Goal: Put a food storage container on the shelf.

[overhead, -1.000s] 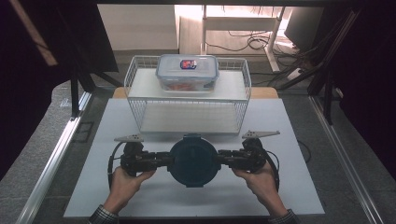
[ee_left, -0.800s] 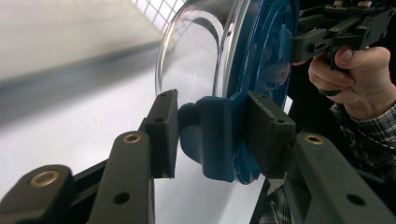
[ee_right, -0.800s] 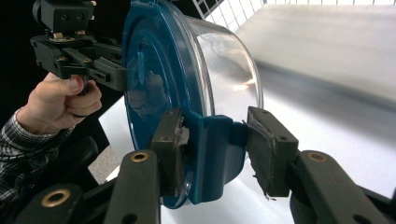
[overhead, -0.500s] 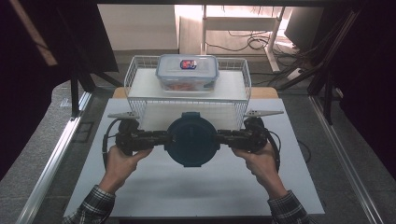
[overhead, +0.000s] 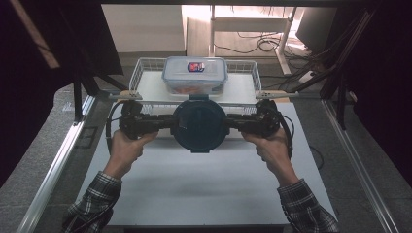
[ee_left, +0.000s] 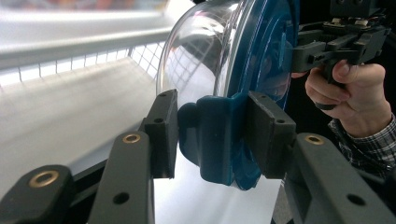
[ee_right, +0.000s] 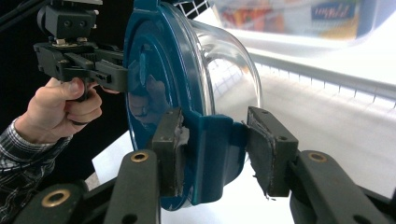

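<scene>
A round glass container with a dark blue lid (overhead: pixel 199 124) hangs in the air just in front of the wire basket (overhead: pixel 141 73), lid up. My left gripper (overhead: pixel 170 125) is shut on the side clasp at its left, and my right gripper (overhead: pixel 228 124) on the one at its right. In the left gripper view the pads of the left gripper (ee_left: pixel 215 135) pinch the blue clasp (ee_left: pixel 219 158), with the clear bowl (ee_left: pixel 201 60) beyond. The right gripper view has the right gripper (ee_right: pixel 212 149) clamped on the opposite clasp (ee_right: pixel 215 182).
A rectangular lidded food box (overhead: pixel 194 75) sits inside the white wire basket at the back of the white table (overhead: pixel 194 184). Metal rails run along both table sides. Cables and furniture lie on the floor beyond.
Both hands have raised the round container off the table and carried it away from the person, up to the basket's front rim. The jaws have kept their grip.
</scene>
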Tool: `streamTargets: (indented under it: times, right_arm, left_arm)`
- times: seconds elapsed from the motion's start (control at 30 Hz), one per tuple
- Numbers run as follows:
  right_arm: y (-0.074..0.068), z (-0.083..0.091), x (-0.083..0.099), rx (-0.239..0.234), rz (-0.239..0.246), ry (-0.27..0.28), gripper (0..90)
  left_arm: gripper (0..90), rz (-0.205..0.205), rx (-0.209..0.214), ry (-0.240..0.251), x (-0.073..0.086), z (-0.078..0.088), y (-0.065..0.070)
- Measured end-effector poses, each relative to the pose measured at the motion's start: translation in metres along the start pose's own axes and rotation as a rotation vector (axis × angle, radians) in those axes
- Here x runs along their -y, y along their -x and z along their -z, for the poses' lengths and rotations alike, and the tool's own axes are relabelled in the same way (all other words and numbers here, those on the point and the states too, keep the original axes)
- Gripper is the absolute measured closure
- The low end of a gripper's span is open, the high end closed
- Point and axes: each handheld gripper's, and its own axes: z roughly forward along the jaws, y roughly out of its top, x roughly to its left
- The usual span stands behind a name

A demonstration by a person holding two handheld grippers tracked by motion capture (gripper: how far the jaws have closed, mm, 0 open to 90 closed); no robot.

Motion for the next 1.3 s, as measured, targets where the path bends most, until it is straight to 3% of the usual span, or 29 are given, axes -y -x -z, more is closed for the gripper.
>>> streamTargets:
  times: [0.9,1.3]
  right_arm:
    - [0.003,-0.003,-0.084,-0.005,0.024,0.074,57.5]
    - [0.014,-0.008,-0.115,-0.013,0.007,0.117,57.5]
  left_arm:
    - [56.7,-0.012,-0.024,0.079,-0.075,0.021,-0.008]
    - [56.7,-0.013,-0.040,0.110,-0.112,0.024,-0.015]
